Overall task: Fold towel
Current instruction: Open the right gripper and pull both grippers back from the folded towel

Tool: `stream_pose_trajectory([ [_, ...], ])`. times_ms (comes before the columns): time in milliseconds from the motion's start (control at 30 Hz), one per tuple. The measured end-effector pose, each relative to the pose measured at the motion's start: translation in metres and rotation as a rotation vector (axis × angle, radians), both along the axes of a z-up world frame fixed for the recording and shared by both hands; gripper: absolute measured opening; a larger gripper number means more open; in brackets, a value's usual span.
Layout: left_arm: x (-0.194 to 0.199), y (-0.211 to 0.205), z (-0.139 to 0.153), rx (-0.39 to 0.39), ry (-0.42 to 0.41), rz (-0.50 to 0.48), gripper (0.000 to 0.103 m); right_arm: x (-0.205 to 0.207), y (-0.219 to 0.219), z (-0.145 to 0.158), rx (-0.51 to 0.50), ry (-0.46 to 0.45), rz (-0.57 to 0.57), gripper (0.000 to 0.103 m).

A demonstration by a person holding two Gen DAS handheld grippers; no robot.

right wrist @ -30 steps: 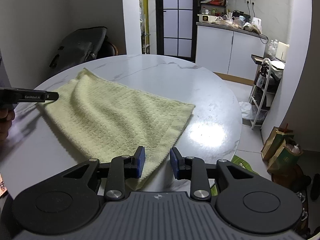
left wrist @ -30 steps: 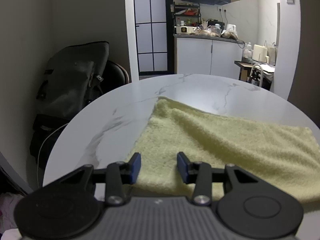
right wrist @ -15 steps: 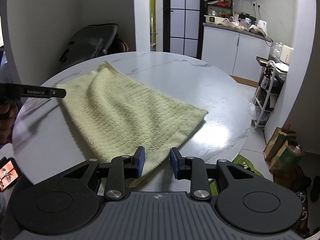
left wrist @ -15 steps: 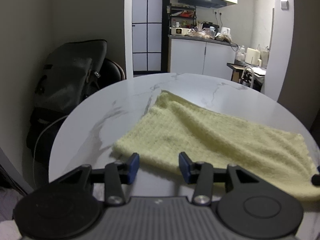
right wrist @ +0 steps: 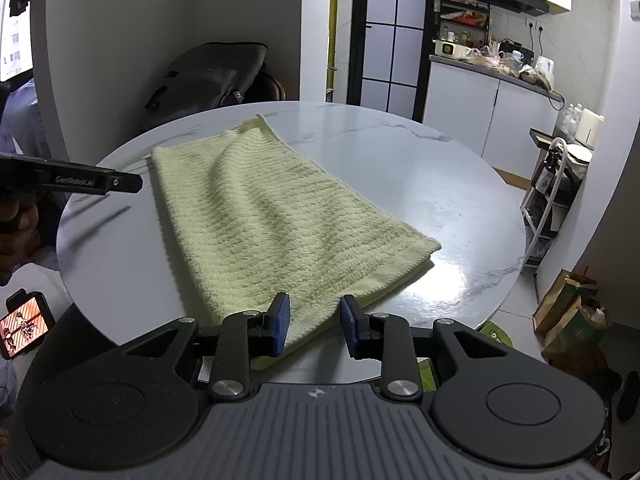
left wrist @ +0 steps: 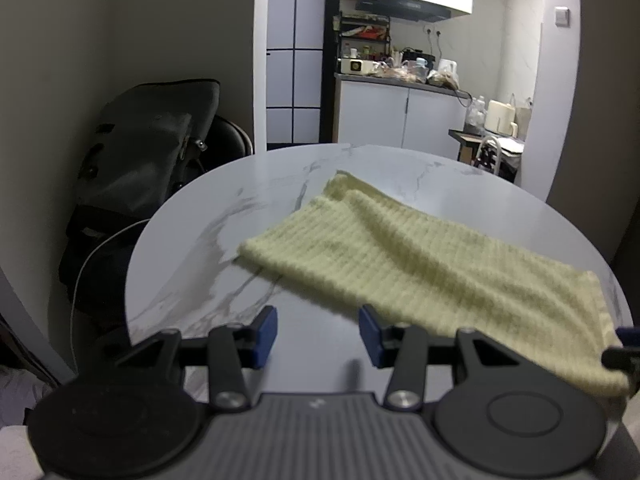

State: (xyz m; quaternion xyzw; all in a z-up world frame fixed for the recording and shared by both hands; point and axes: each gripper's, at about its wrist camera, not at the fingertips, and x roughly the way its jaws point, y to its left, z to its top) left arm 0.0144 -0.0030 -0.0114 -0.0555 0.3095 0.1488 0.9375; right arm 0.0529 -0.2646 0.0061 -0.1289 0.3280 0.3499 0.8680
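Pale yellow towel [right wrist: 276, 220] lies doubled on round marble table [right wrist: 460, 200]; left gripper [left wrist: 318, 334] wide and empty beside it, right gripper [right wrist: 314, 320] parted astride near edge, probably releasing.

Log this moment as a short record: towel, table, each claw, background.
towel: pale yellow towel, lying on the table, near corner hanging past the edge
table: round white marble table
left claw: left claw open, over bare tabletop, short of the towel
right claw: right claw open, pads either side of the towel's near corner
background: dark bag behind the table
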Motion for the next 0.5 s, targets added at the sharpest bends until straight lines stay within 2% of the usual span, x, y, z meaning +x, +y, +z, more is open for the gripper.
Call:
stream_pose_trajectory([
  [500, -0.03, 0.017, 0.005, -0.002, 0.008, 0.034, 0.048, -0.01, 0.027, -0.001, 0.012, 0.001, 0.064, 0.031],
])
